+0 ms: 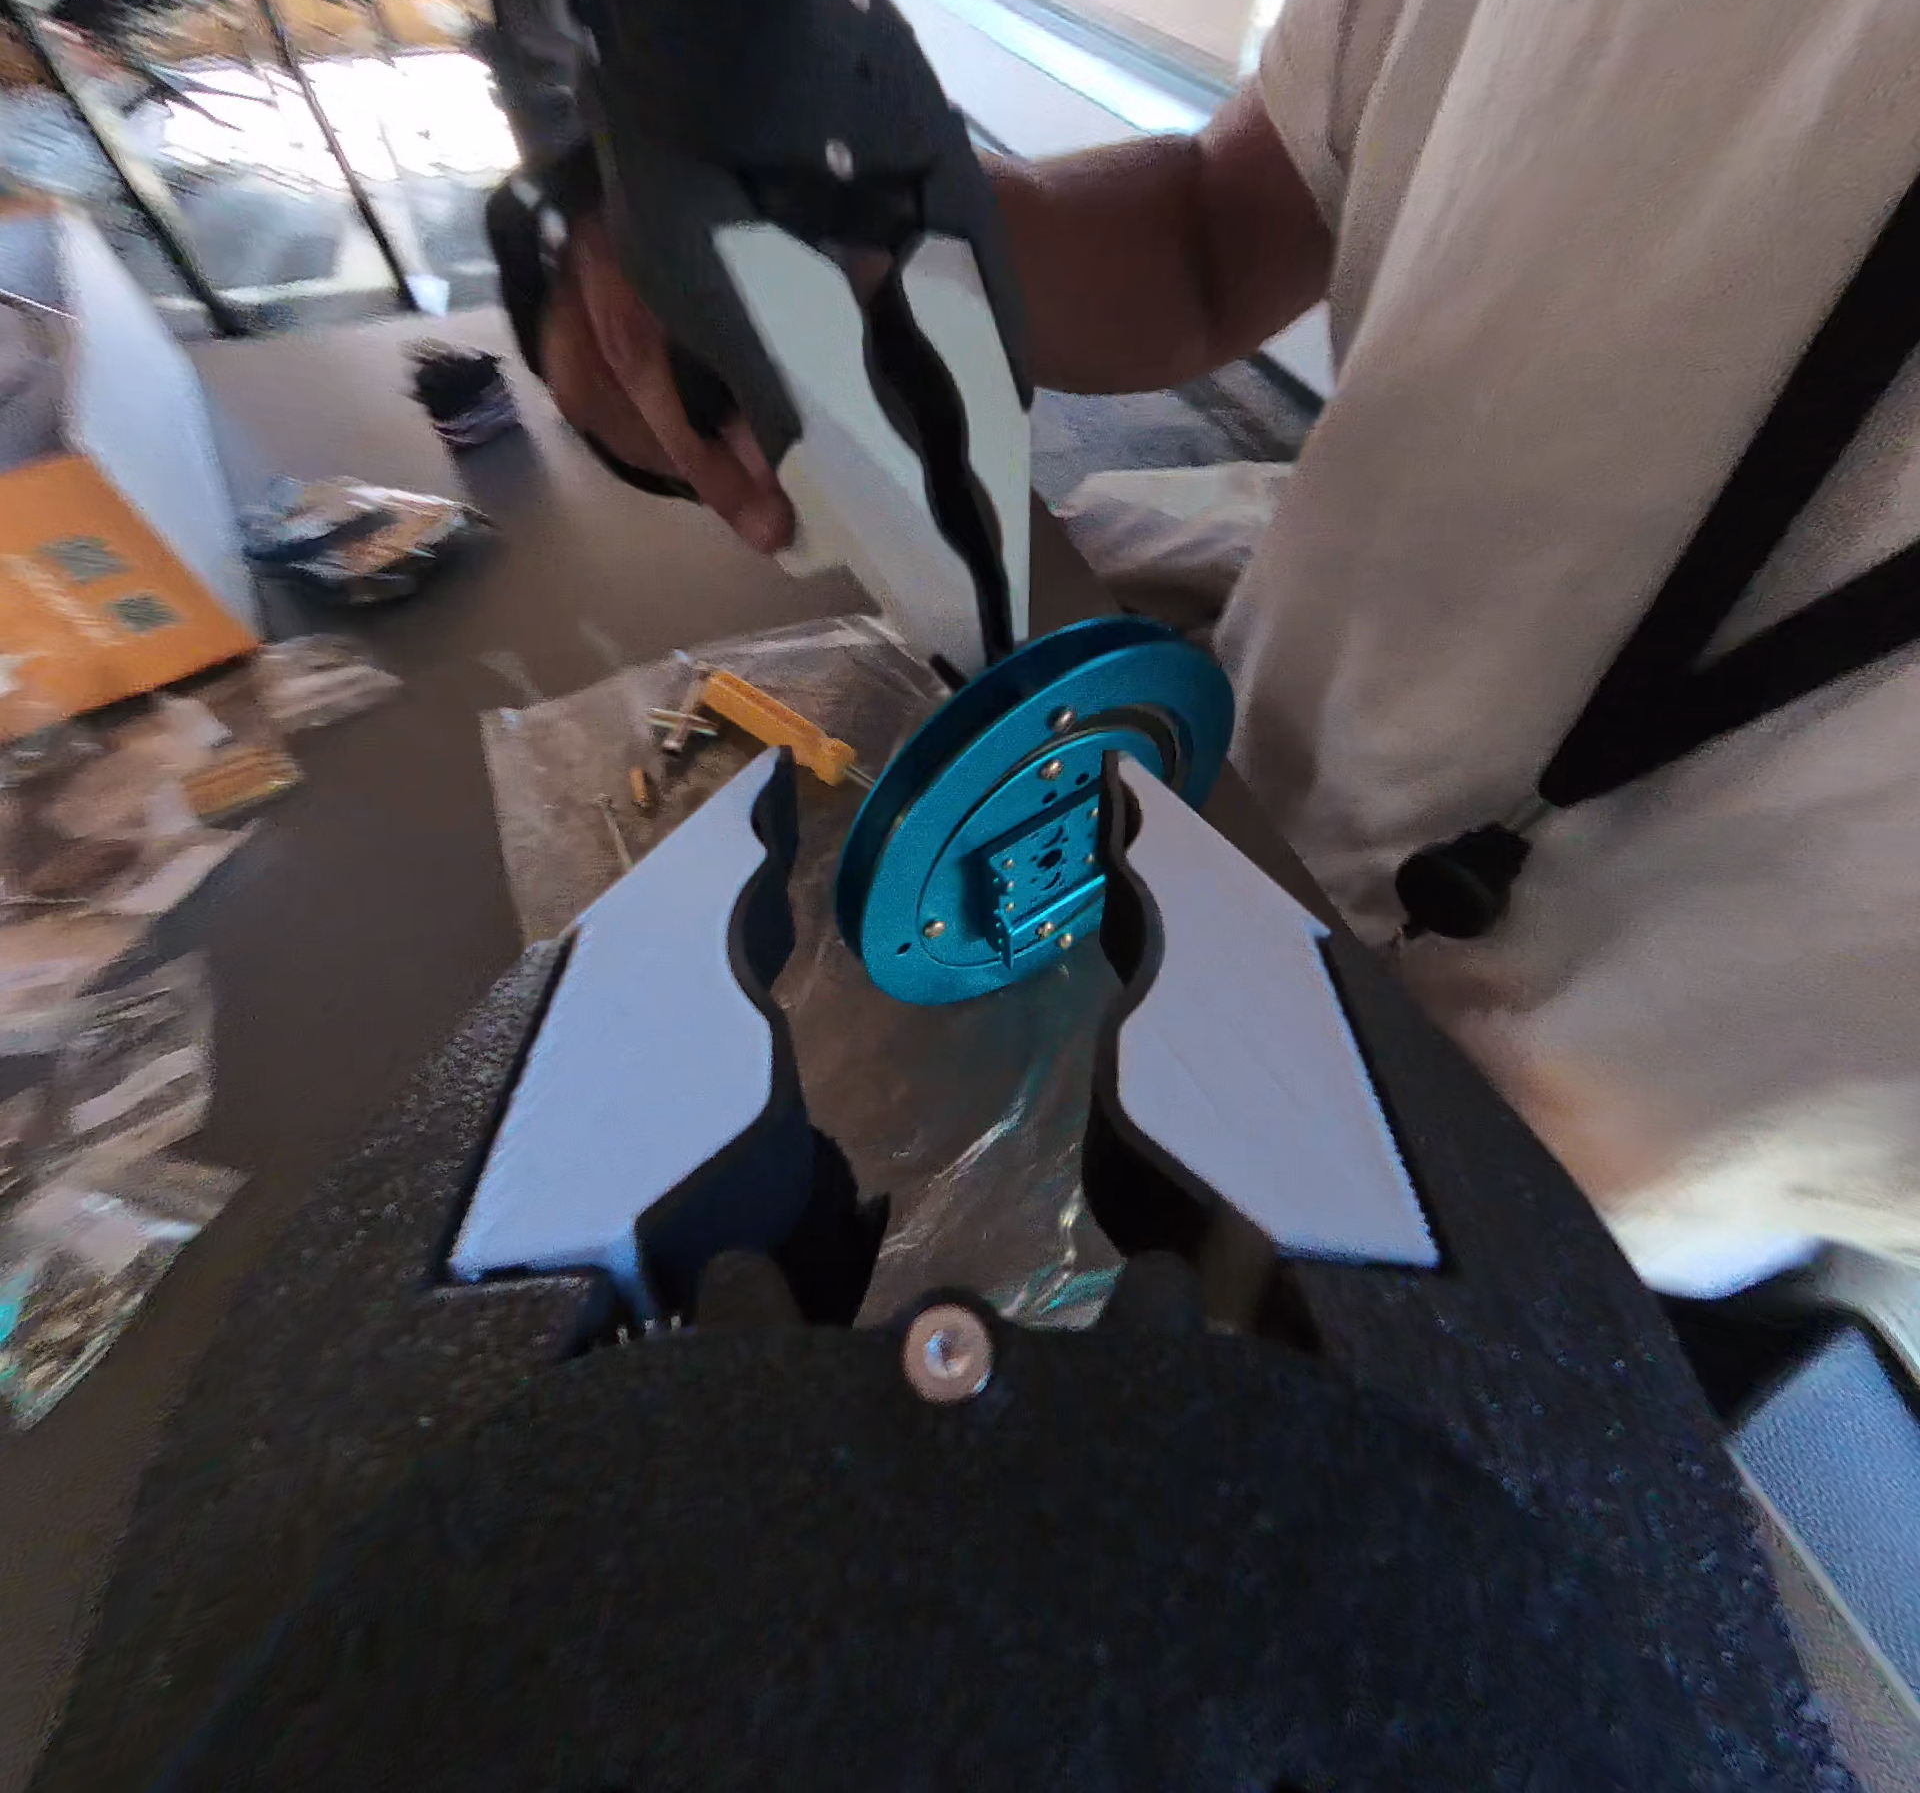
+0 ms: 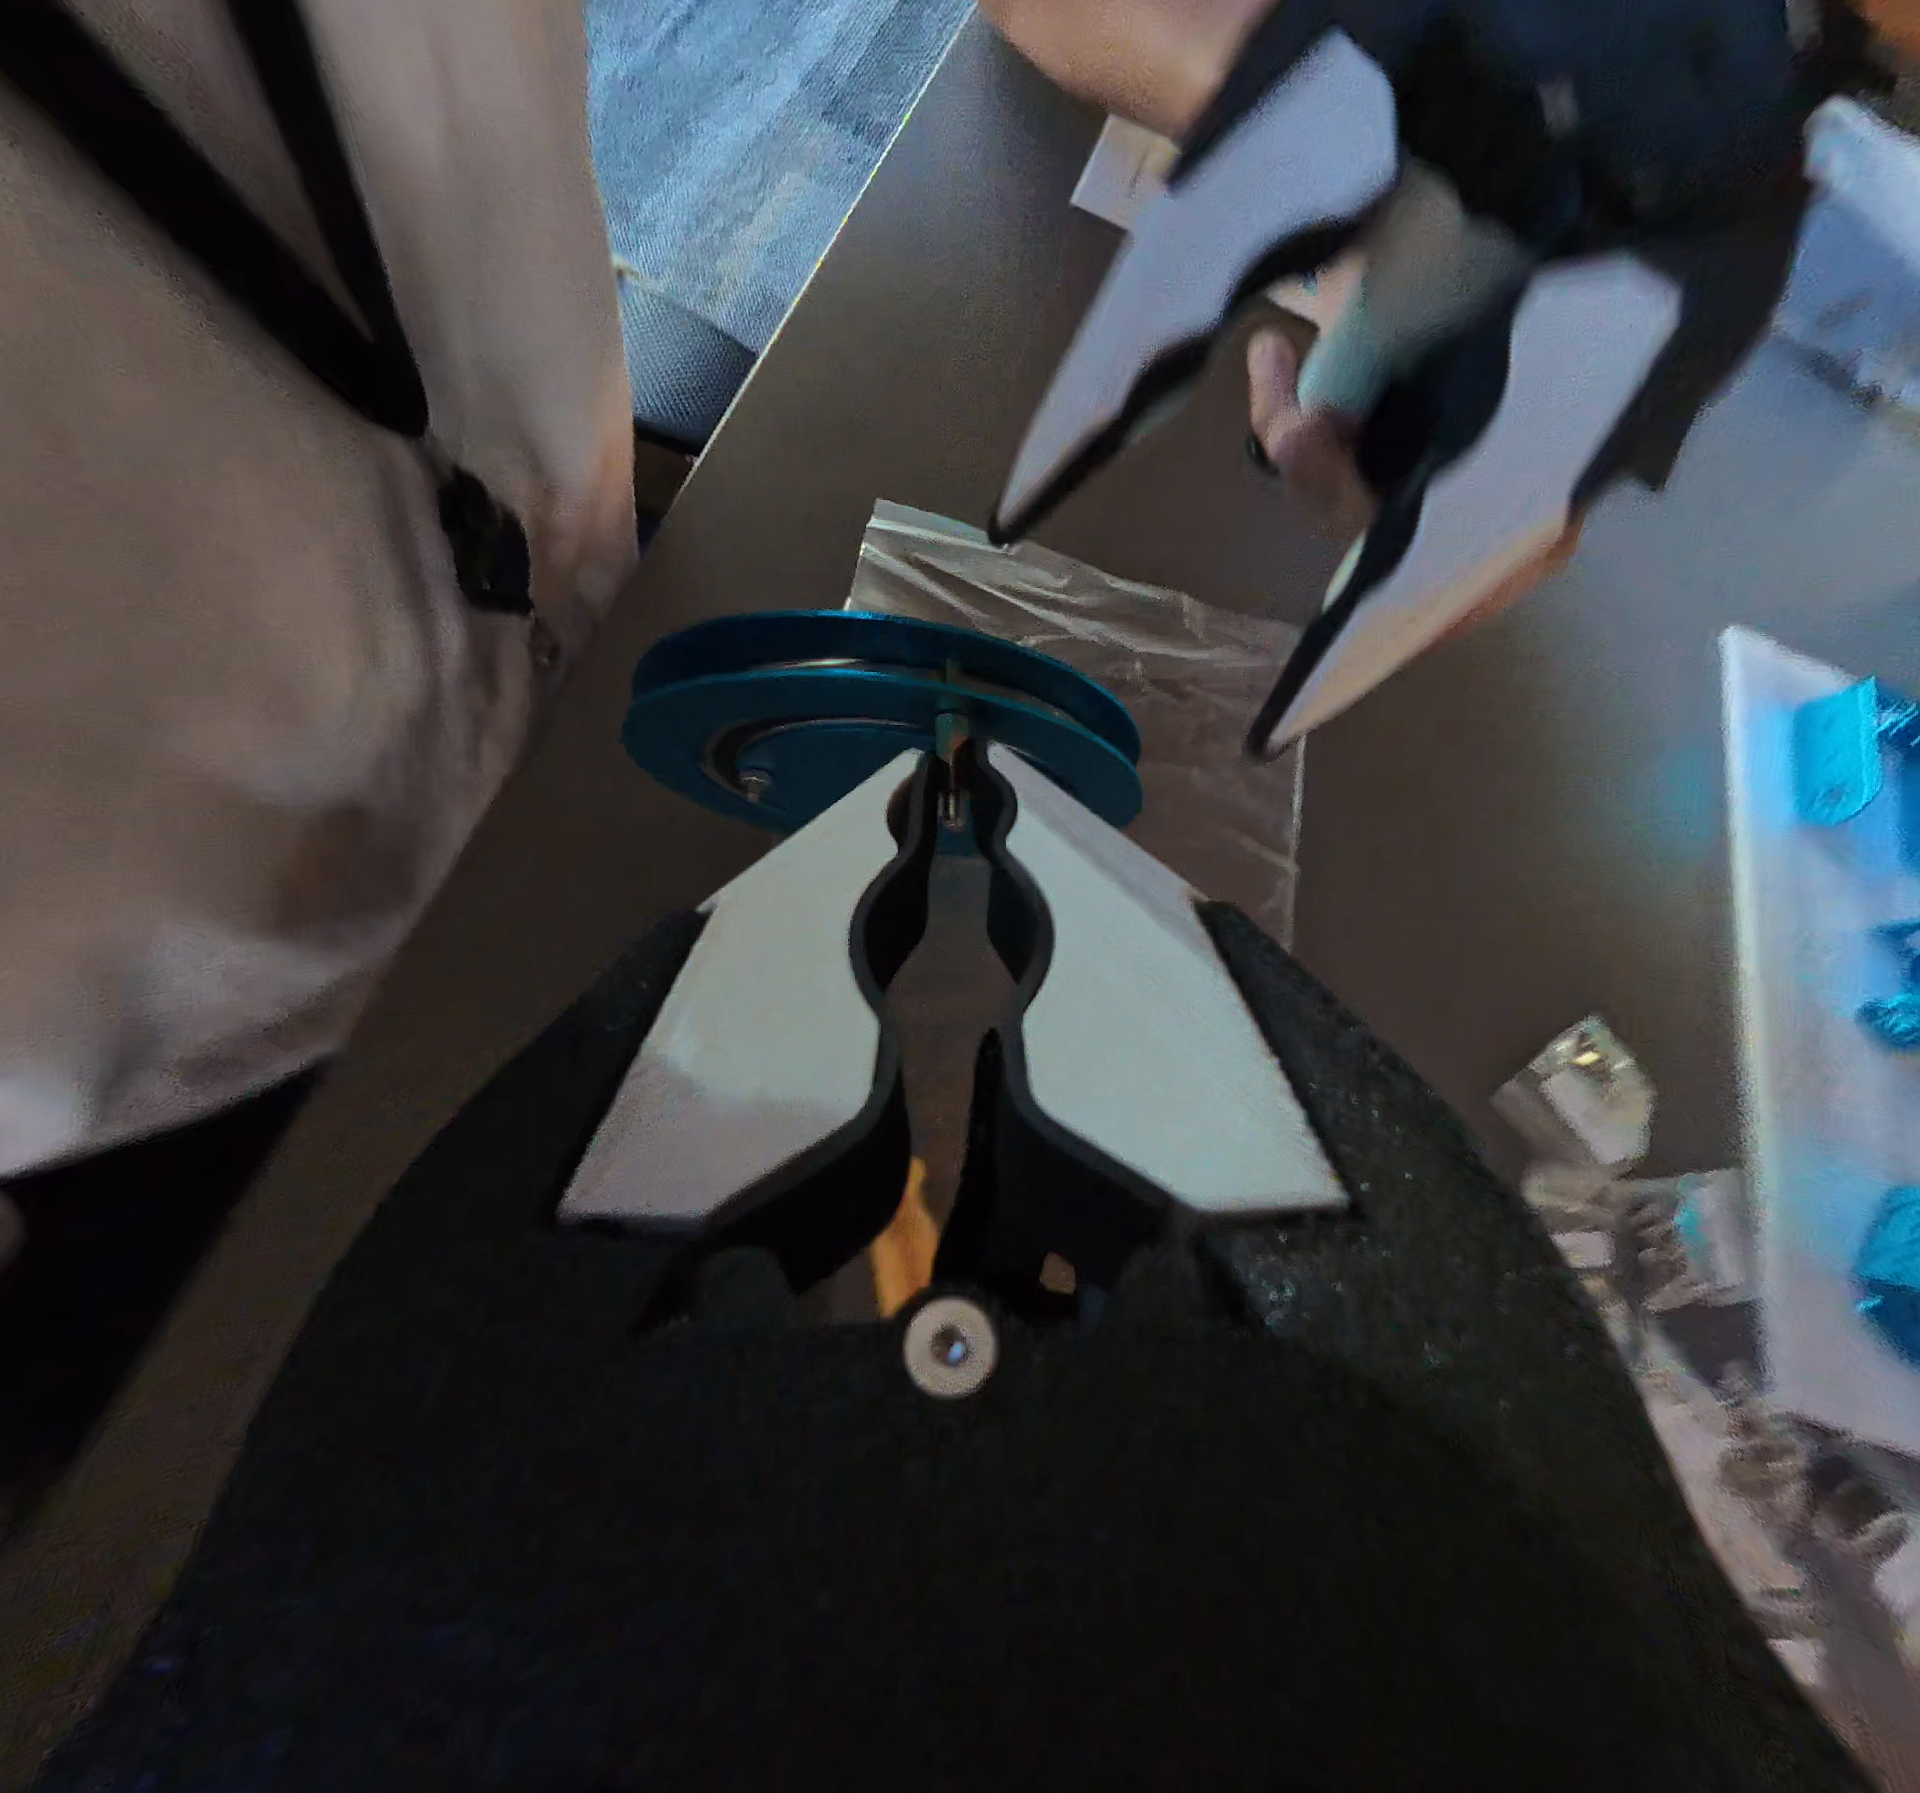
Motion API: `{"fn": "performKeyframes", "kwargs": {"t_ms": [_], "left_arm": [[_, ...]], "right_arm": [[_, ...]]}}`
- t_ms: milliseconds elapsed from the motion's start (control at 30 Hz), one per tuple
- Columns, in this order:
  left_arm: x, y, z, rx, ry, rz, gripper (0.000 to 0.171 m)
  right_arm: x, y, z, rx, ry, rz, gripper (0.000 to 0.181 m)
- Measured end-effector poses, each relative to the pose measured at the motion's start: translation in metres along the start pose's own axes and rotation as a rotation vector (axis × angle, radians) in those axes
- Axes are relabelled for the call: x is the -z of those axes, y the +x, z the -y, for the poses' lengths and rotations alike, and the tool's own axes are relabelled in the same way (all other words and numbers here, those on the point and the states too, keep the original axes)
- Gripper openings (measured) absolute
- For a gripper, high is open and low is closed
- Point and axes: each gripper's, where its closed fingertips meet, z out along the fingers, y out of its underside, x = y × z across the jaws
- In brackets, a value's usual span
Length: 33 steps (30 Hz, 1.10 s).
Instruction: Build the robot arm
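Left wrist view: my left gripper [image 1: 945, 787] spread wide, empty; blue flanged disc [image 1: 1029, 808] between fingertips, nearer right finger. My right gripper [image 1: 987, 642] pinches disc rim from above.

Right wrist view: my right gripper [image 2: 951, 767] clamped on disc [image 2: 873, 715] edge, disc face-on flat; left gripper [image 2: 1132, 642] apart, beyond.

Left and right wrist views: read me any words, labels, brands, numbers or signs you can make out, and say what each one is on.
No text can be read in either view.
Orange box: dark printed patches, too blurred to read.
Packets on the table: print too blurred to read.
Blue disc: no markings visible.
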Motion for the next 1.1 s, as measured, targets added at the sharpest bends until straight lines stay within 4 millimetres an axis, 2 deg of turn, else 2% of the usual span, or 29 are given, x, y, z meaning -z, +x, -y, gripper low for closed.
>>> {"fn": "performKeyframes", "kwargs": {"t_ms": [67, 133, 200, 333, 600, 700, 833, 967, 1100], "left_arm": [[-0.006, 0.007, -0.004, 0.016, 0.002, -0.164, 0.057], [-0.009, 0.014, -0.003, -0.020, 0.015, -0.259, 0.045], [-0.013, 0.009, -0.007, -0.074, -0.030, -0.263, 0.035], [-0.018, 0.009, -0.005, -0.066, -0.086, -0.311, 0.026], [-0.020, 0.022, -0.007, -0.017, -0.125, -0.383, 0.024], [-0.020, 0.030, -0.008, 0.027, -0.148, -0.447, 0.020], [-0.022, 0.028, -0.008, -0.007, -0.130, -0.421, 0.015], [-0.022, 0.026, -0.010, -0.021, -0.140, -0.405, 0.013], [-0.023, 0.028, -0.009, -0.016, -0.129, -0.413, 0.013]], "right_arm": [[-0.002, 0.004, 0.001, 0.081, -0.020, -0.006, 0.005], [-0.003, 0.007, 0.000, 0.084, -0.035, 0.022, 0.005], [-0.004, 0.009, 0.000, 0.102, -0.043, 0.034, 0.005], [-0.003, 0.009, -0.002, 0.085, -0.073, 0.072, 0.005], [-0.007, -0.001, 0.005, 0.071, -0.084, 0.102, 0.004], [-0.010, -0.008, 0.009, -0.022, -0.091, 0.155, 0.004], [-0.007, -0.004, 0.007, -0.114, -0.077, 0.103, 0.007], [-0.008, -0.001, 0.004, -0.072, -0.049, 0.027, 0.010], [-0.006, -0.002, 0.005, -0.100, -0.016, 0.067, 0.007]]}}
